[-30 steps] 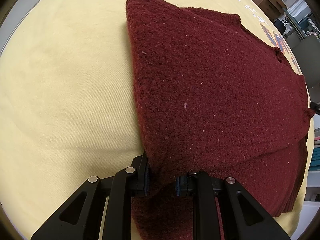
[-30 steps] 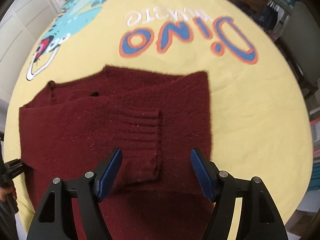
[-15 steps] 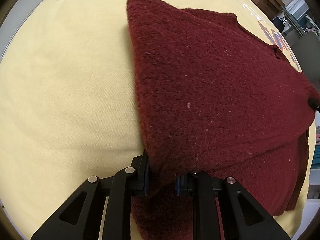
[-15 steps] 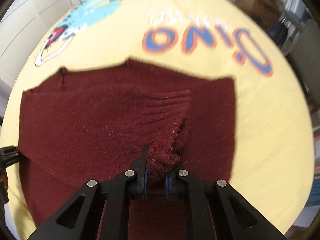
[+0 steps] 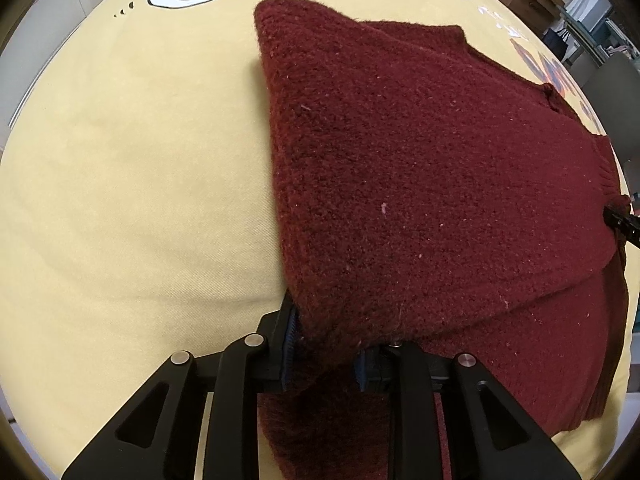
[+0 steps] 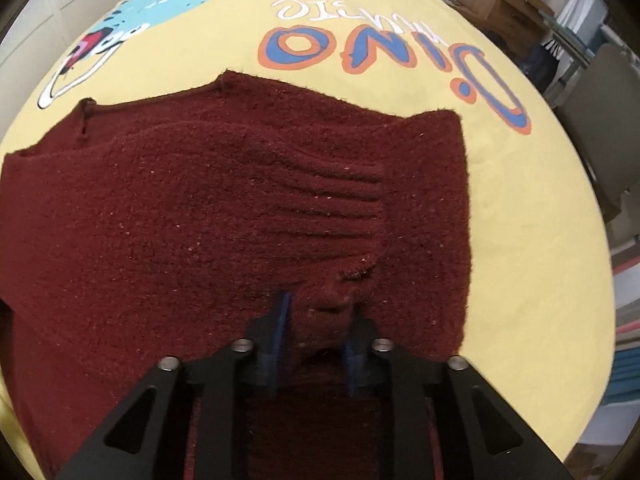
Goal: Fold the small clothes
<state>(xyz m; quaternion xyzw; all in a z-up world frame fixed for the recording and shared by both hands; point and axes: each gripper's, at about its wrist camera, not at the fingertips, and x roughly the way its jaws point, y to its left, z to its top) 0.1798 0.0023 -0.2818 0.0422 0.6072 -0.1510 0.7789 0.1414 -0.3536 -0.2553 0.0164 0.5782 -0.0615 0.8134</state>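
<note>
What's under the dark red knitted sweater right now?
The dark red knitted sweater lies on a yellow printed cloth. Its ribbed cuff, pinched by the right tongs, lies on its own lower layers. Anything beneath those layers is covered.

My left claw (image 5: 326, 354) at lower centre is matte black, with triangular cut-outs, silver screws and blue ribbed pads; my right claw (image 6: 316, 340) looks identical.

Left gripper (image 5: 326, 354) jaws pinch maroon sweater (image 5: 420, 184).
</note>
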